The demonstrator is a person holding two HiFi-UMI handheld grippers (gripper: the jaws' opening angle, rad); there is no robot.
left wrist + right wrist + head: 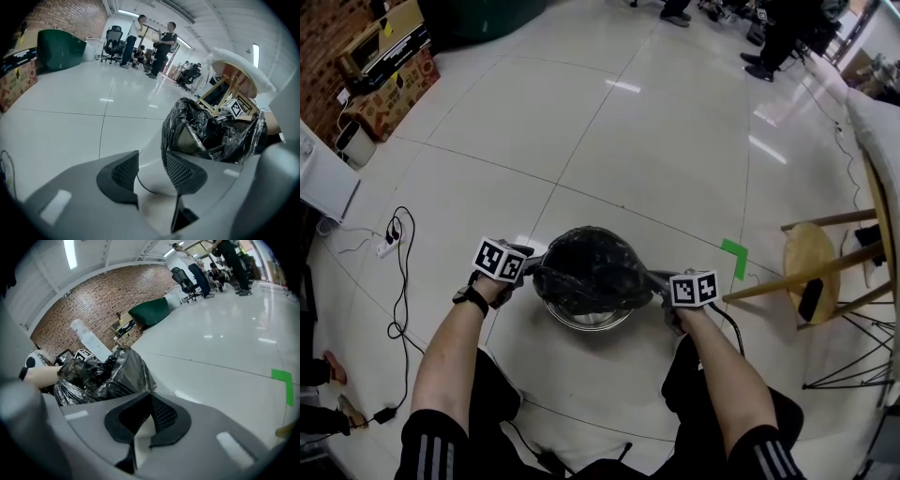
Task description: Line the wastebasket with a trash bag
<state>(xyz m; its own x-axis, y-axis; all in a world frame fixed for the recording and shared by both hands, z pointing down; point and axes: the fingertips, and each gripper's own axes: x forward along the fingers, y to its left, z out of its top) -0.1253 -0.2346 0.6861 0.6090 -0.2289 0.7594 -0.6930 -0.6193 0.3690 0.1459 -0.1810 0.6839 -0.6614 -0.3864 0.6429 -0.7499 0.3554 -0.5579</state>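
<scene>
On a wide white tiled floor point(656, 141), a crouching person works a black trash bag point(591, 267) over a round metal wastebasket point(586, 321). The basket stands upright just ahead of the knees, its bare rim showing only on the near side under the bulging plastic. It sits squarely between the two tools, each about equally close. The left tongs point(150, 169) are at its left edge, jaws parted, with the steel wall showing in the gap and the bag's hem lying against the inner pad. The right tongs point(149, 404) are at its right edge, closed tight with the hem right at their tips, though whether any film is pinched does not show. Drawing the hem down and outward on both sides looks to be the step in hand. A wooden stool point(811, 258) stands well off to the right, a power strip point(386, 248) with its cable lies to the left, and a green tape mark point(734, 258) sits just right of the basket; none blocks the work.
</scene>
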